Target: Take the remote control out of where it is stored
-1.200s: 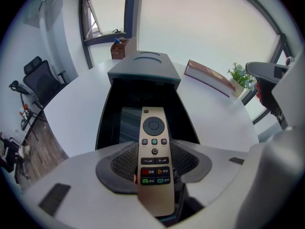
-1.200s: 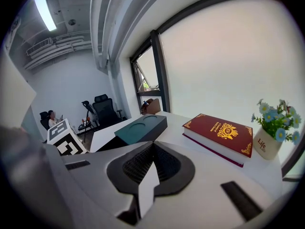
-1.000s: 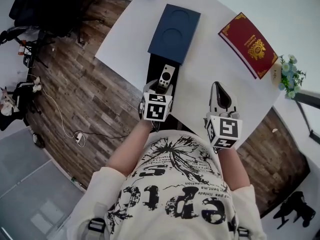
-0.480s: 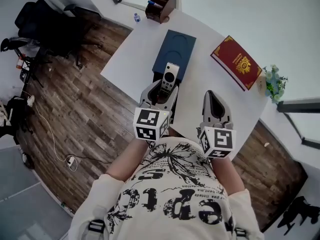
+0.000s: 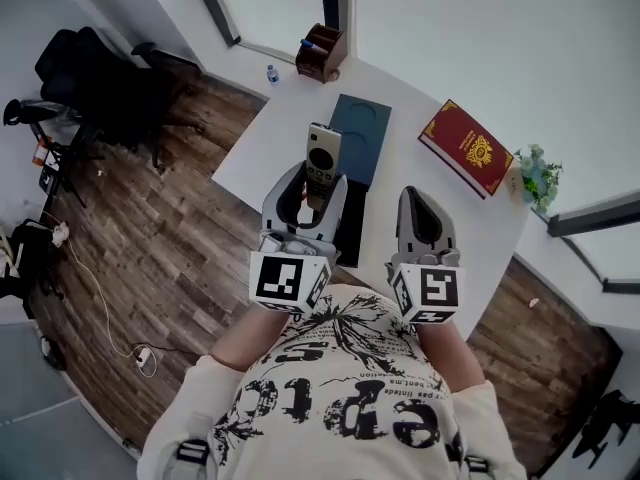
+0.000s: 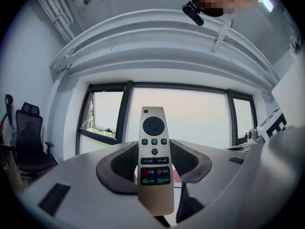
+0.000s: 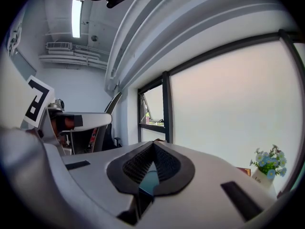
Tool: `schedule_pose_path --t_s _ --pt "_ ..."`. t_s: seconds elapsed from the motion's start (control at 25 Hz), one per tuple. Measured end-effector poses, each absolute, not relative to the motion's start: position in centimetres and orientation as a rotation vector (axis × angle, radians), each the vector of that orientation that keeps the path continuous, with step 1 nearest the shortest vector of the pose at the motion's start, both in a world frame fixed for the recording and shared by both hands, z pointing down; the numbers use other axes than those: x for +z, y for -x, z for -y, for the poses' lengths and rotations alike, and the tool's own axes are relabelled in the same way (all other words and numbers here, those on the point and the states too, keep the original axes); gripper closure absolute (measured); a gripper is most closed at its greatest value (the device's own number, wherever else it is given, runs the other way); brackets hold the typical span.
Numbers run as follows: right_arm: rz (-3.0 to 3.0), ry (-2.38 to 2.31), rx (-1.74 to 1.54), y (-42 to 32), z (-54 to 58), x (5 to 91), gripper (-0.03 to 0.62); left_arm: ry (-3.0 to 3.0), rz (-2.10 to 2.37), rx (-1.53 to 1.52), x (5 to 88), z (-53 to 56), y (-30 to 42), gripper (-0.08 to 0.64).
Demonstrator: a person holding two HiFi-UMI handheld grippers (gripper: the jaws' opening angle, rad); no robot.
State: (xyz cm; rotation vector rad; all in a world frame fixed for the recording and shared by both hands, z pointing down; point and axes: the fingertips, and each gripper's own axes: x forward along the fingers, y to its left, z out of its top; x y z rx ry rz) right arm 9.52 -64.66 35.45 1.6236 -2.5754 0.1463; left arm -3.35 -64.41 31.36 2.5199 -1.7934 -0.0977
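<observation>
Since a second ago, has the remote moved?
Yes. In the left claw, the remote lifted out of the black box and now overlaps the blue lid.

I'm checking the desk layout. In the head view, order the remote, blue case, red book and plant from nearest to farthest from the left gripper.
1. remote: clamped upright in the left gripper.
2. blue case: lying just beyond the gripper, slightly right.
3. red book: farther off to the right.
4. plant: far right, past the book.
</observation>
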Motion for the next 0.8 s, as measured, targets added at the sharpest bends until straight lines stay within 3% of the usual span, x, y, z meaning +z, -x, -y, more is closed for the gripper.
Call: schedule_pose_path --t_s 0.8 --pt "2.461 -1.666 0.155 -6.9 62.1 36.8 0.591 -2.539 1.702 -0.043 33.6 62.7 5.9 0.342"
